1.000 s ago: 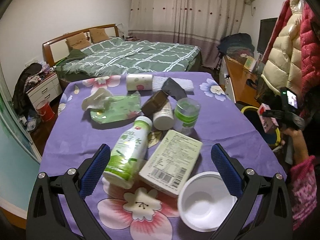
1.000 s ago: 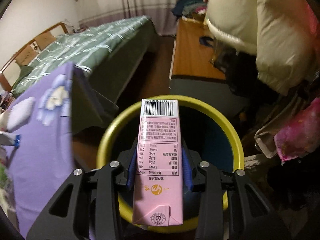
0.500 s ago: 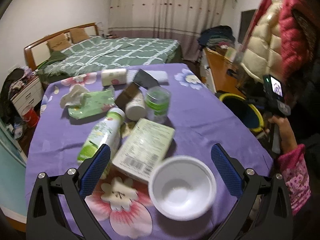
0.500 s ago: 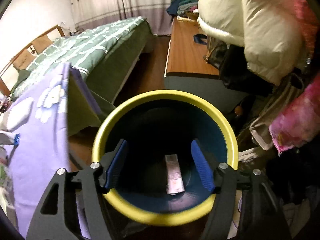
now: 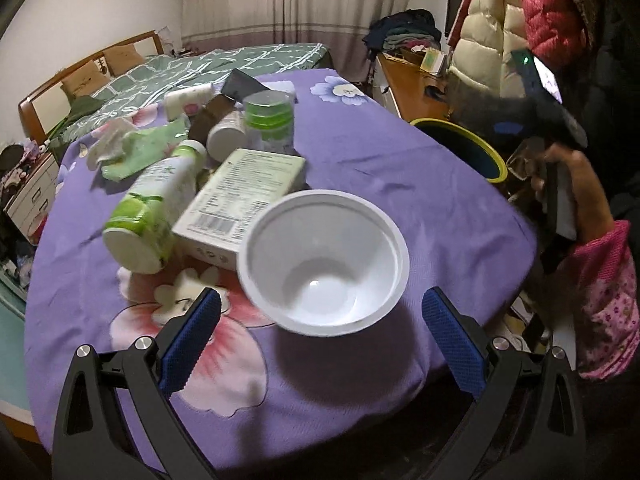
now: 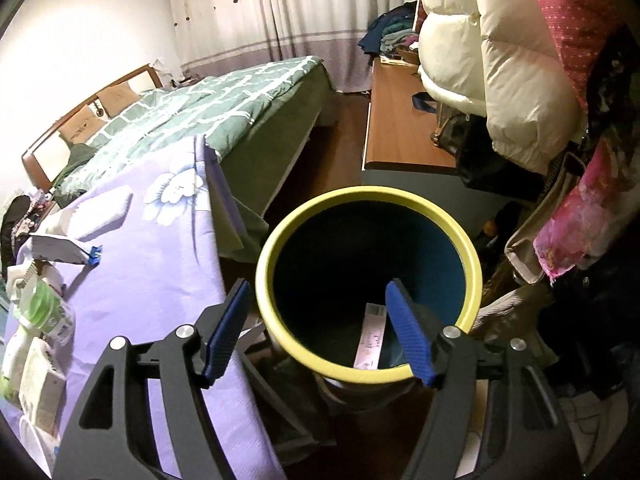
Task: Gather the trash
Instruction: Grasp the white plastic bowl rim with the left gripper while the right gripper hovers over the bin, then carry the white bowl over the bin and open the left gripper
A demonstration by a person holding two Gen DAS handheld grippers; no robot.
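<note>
While your left gripper (image 5: 320, 332) hangs low over the near edge of the table (image 5: 420, 184), its blue-padded fingers (image 5: 188, 340) stand wide apart with nothing between them. Just ahead of them you have the white plastic bowl (image 5: 324, 262), upright on the purple flowered cloth. Touching the bowl's far left rim is the pale green carton (image 5: 244, 196), lying flat with its barcode toward you, and beside that on the left lies the green-labelled bottle (image 5: 154, 208) on its side, base facing you. Beyond these sit a clear cup with a green lid (image 5: 269, 120), a small white bottle (image 5: 224, 136) tipped over, a green wipes pack (image 5: 140, 150) and a crumpled tissue (image 5: 106, 146). Your right gripper (image 6: 316, 332) hovers off the table's edge, above the near rim of the yellow-rimmed bin (image 6: 472, 248), fingers spread and holding nothing. Down in the bin's dark blue interior you can see the pink carton (image 6: 370, 340), lying on the bottom close to the near wall. In the left wrist view your right hand (image 5: 560, 176) holds its gripper just beside the bin. Farther back stand the bed (image 6: 224, 108) and the curtains (image 5: 280, 0).
</note>
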